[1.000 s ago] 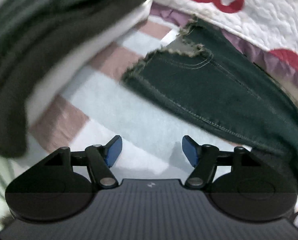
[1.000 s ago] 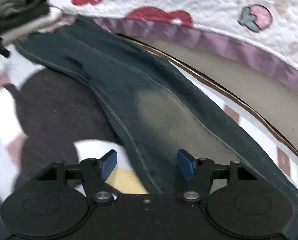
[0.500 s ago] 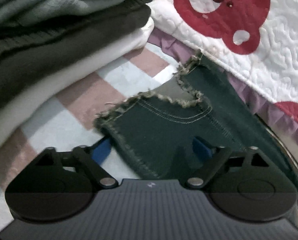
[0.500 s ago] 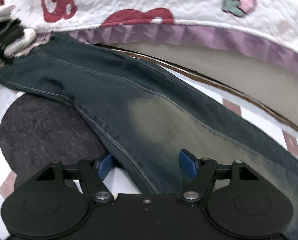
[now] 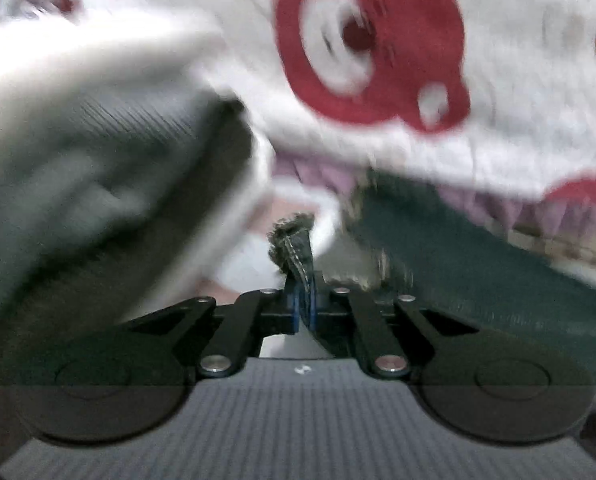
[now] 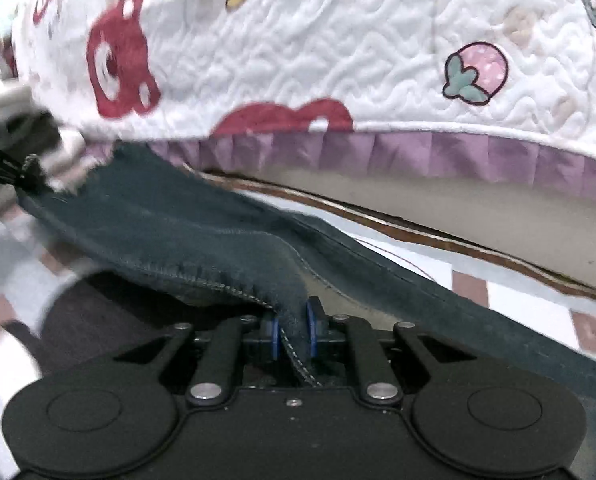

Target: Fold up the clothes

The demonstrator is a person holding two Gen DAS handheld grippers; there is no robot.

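I've got the left gripper [image 5: 305,306] clamped on the frayed hem of the jeans [image 6: 201,232]. The right gripper [image 6: 291,338] is closing on the stitched side seam, denim pinched between its pads. The jeans lie along the bed's far edge, under the quilt [image 6: 338,48] overhang, beside the stack of folded clothes [image 5: 89,168]. Two grips on one leg, probably so I can lift it flat and fold it over.

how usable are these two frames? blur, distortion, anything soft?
Left wrist: heavy motion blur over the stacked clothes and bear quilt; only the left gripper and the frayed jeans hem in its jaws stay sharp. Right wrist: mostly crisp, smeared toward the left edge; fisheye bends the quilt's purple frill.
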